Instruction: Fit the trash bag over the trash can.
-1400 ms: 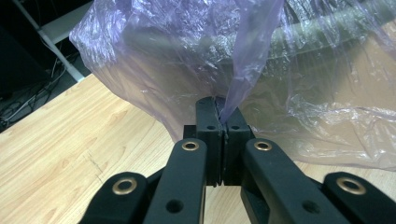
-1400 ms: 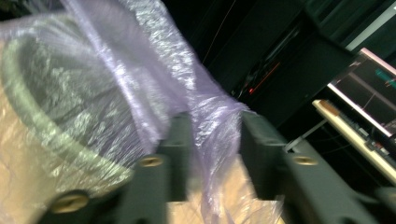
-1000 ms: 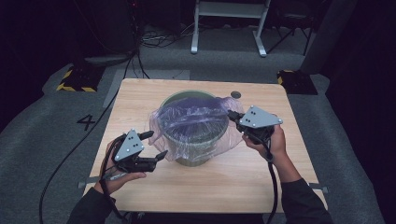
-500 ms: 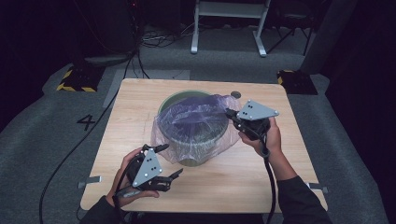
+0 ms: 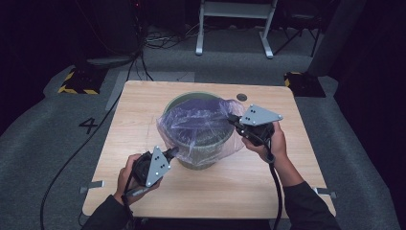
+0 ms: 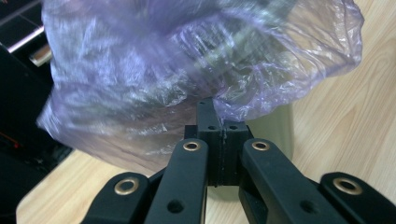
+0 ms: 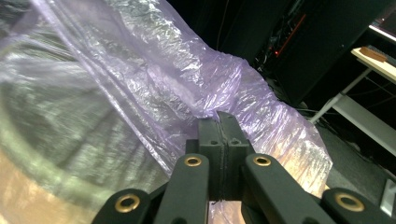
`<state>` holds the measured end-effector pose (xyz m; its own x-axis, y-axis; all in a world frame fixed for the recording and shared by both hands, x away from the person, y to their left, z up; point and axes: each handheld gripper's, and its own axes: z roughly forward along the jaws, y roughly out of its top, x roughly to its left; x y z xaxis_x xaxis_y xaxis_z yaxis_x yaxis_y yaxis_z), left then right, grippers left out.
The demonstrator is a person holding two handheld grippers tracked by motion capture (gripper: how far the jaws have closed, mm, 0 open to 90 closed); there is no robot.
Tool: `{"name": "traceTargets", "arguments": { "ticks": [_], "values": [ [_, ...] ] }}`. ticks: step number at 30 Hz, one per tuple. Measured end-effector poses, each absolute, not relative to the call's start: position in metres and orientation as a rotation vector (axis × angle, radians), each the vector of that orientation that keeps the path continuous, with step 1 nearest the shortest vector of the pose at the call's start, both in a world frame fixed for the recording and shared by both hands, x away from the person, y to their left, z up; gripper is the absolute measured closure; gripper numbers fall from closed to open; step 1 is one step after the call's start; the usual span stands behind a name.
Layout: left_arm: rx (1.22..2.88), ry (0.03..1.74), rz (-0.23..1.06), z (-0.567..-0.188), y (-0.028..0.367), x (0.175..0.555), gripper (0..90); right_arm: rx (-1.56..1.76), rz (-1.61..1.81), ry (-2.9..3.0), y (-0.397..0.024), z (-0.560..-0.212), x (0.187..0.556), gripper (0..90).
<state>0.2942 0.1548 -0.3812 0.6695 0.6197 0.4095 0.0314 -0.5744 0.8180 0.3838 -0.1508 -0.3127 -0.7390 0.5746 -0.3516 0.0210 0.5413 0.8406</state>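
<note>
a thin purple plastic bag (image 5: pixel 201 125) is draped over a round green bin (image 5: pixel 203 155) at the middle of the wooden tabletop (image 5: pixel 306 158). its near edge has just been pinched by the closing left claw (image 5: pixel 173 152). its right edge is pinched by the right claw (image 5: pixel 233 120).

Left gripper (image 5: pixel 173 152) is sitting at the near left in the high view, held in the left hand (image 5: pixel 129 175), its forearm entering from the bottom edge and its jaws pointing right and away from the person. Its jaws have just been closing and are meeting pad to pad on a fold of bag (image 6: pixel 196 70). Right gripper (image 5: pixel 231 118) is being held in the right hand (image 5: pixel 270 143), with jaws pointing left. They are pressing together on the bag's edge.
</note>
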Motion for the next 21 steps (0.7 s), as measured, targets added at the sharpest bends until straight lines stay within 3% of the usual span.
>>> {"name": "traceTargets", "arguments": {
  "ticks": [21],
  "values": [
    [2.234,0.525,0.672,-0.423,0.177,0.330,90.0,0.709,1.137,2.188,-0.155,-0.304,0.446,88.0]
  ]
}}
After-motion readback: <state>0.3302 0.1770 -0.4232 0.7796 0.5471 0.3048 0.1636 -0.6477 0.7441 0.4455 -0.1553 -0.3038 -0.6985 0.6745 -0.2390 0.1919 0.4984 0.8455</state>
